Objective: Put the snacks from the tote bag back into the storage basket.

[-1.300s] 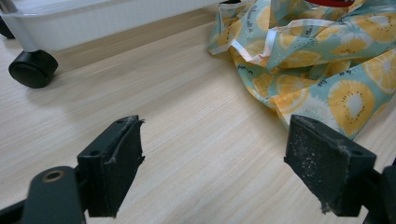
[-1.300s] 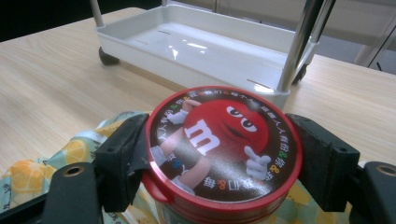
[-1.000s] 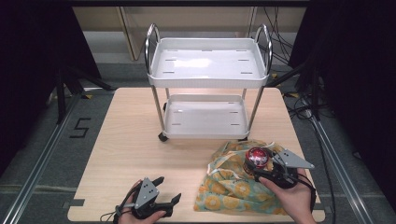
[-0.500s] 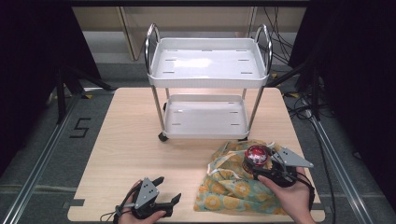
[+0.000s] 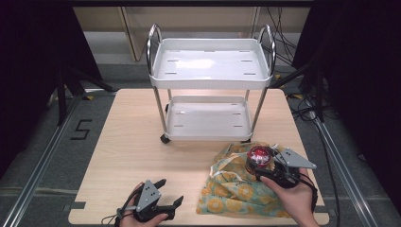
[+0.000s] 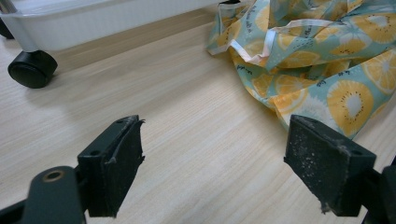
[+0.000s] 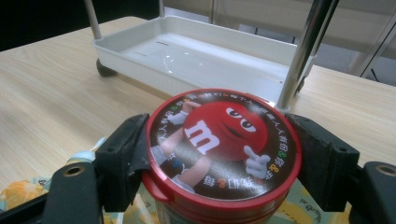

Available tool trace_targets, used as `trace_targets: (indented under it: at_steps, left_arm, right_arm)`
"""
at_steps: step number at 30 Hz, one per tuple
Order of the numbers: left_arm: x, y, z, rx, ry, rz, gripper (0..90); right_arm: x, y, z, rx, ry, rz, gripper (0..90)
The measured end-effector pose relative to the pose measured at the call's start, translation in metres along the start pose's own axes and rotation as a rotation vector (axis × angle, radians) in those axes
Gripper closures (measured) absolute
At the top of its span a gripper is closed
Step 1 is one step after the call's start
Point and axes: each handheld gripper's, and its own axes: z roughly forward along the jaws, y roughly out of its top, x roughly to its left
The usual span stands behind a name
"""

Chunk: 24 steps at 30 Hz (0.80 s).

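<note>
Two white trays of the trolley stand bare on the counter. Right tool clamps a red-lidded M&M's candy tub between both jaws, held above the fruit-print fabric bag. Left tool rests wide apart near the counter's front edge, just left of the bag.

Left gripper: two black jaws rise from the bottom, set wide apart, with nothing between them.
Table: pale wood grain, bare between the jaws.
Cloth bag: far right, crumpled, teal with orange fruit slices and a pale ribbon edge, lying on the table.
Cart tray: white, along the far edge.
Caster: black wheel, far left, under the tray, resting on the table.
</note>
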Motion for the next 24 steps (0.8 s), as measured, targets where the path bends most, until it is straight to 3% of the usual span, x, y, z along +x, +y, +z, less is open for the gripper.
trace_targets:
  at_steps: [1, 3, 4, 7, 9, 10, 15, 17, 19, 21, 22, 24]
  left_arm:
    - [0.0010, 0.0004, -0.0001, 0.000, -0.004, 0.016, 18.3]
    - [0.0012, 0.0004, -0.0005, 0.005, -0.001, 0.018, 18.4]
    - [0.0015, 0.0005, -0.0006, 0.005, -0.002, 0.023, 18.4]
    - [0.0003, 0.0000, -0.0003, 0.002, -0.003, -0.001, 18.4]
    - [0.0003, -0.0003, 0.0003, -0.005, -0.005, -0.003, 18.4]
    - [0.0002, -0.0002, 0.0002, -0.004, -0.005, -0.003, 18.4]
    - [0.0002, -0.0002, 0.0002, -0.004, -0.005, -0.002, 18.4]
    - [0.0003, -0.0002, 0.0002, -0.004, -0.005, -0.001, 18.4]
    - [0.0002, 0.0000, -0.0003, 0.003, -0.003, 0.000, 18.4]
    - [0.0003, -0.0002, 0.0003, -0.004, -0.006, 0.000, 18.4]
    - [0.0003, -0.0001, 0.0000, -0.002, -0.006, 0.002, 18.4]
    - [0.0014, 0.0003, -0.0003, 0.004, -0.005, 0.025, 18.4]
  right_arm:
    - [0.0025, -0.0002, 0.0004, 0.003, 0.008, 0.031, 26.7]
    - [0.0029, 0.0003, -0.0004, 0.012, 0.003, 0.034, 26.7]
    - [0.0008, 0.0009, 0.0009, 0.002, 0.007, 0.010, 26.7]
    - [0.0042, 0.0020, 0.0005, 0.009, 0.004, 0.041, 26.7]
    - [0.0036, 0.0024, 0.0020, -0.004, 0.005, 0.027, 26.6]
    - [0.0020, 0.0036, 0.0020, -0.005, -0.004, -0.002, 26.7]
    - [0.0030, 0.0042, 0.0032, 0.002, 0.014, 0.003, 26.7]
    - [0.0060, 0.0037, 0.0032, 0.006, 0.001, 0.035, 26.7]
    - [0.0036, 0.0049, 0.0052, -0.008, 0.007, 0.004, 26.7]
    - [0.0050, 0.0060, 0.0032, 0.009, 0.004, 0.039, 26.7]
    - [0.0026, 0.0072, 0.0046, -0.017, 0.007, 0.014, 26.7]
    - [0.0026, 0.0079, 0.0043, -0.016, 0.006, 0.015, 26.7]
